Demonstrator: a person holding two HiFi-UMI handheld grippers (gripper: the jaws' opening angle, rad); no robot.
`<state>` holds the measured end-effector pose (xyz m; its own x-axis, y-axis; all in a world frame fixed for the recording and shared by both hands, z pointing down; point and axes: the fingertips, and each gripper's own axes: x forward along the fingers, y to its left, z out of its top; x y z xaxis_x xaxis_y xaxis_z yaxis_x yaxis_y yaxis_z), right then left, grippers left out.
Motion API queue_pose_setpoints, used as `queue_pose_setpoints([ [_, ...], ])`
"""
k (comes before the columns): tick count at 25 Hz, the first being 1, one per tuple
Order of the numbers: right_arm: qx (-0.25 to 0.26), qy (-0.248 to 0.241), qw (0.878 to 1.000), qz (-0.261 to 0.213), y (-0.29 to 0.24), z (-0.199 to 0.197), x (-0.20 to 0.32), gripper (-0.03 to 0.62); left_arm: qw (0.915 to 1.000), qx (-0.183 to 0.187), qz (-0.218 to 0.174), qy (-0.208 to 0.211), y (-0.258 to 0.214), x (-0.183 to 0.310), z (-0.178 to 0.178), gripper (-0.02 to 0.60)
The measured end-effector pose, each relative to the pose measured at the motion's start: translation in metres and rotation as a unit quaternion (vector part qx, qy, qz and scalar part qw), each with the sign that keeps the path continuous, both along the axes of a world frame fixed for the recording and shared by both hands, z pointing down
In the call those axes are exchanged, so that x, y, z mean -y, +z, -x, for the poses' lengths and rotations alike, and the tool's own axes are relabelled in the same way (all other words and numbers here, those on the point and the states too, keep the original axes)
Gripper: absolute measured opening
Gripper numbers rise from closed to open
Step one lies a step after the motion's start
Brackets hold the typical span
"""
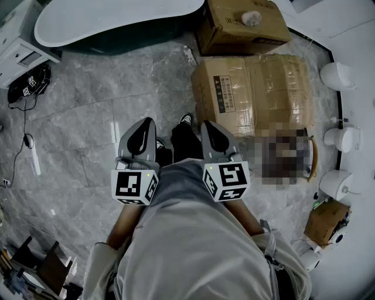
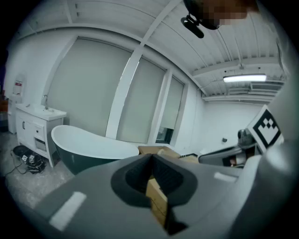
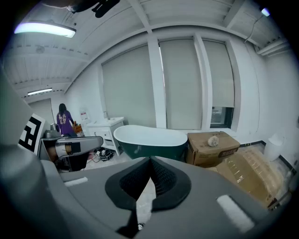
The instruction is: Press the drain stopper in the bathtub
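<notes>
One white-rimmed, dark-sided bathtub [image 1: 117, 20] is being shown at the far side of the marble floor [image 1: 88, 117], well apart from both grippers; its drain stopper is not being made out in any view. Two cardboard boxes [image 1: 252, 94] are being seen just right of the tub. The left gripper [image 1: 144, 130] and the right gripper [image 1: 214, 133] are being held side by side near the person's waist, each with fingers pressed together on nothing.

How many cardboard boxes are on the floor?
3: one box beside the bathtub, a large wrapped box next to it, a small box far right. More may be hidden.
</notes>
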<state>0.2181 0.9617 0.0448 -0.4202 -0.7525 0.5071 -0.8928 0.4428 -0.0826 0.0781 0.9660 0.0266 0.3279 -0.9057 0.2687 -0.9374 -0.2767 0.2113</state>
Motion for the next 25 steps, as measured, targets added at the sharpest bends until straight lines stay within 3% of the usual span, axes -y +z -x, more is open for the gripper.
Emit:
queue_pose_setpoints([
  [9, 0.021, -0.019, 1.000, 0.003, 0.009, -0.013, 0.056, -0.014, 0.9999, 0.009, 0.002, -0.006, 0.003, 0.052, -0.024, 0.000],
  [25, 0.103, -0.038, 0.993, 0.037, 0.017, -0.063, 0.242, -0.015, 0.9984, 0.056, 0.002, -0.009, -0.010, 0.232, -0.075, 0.000],
])
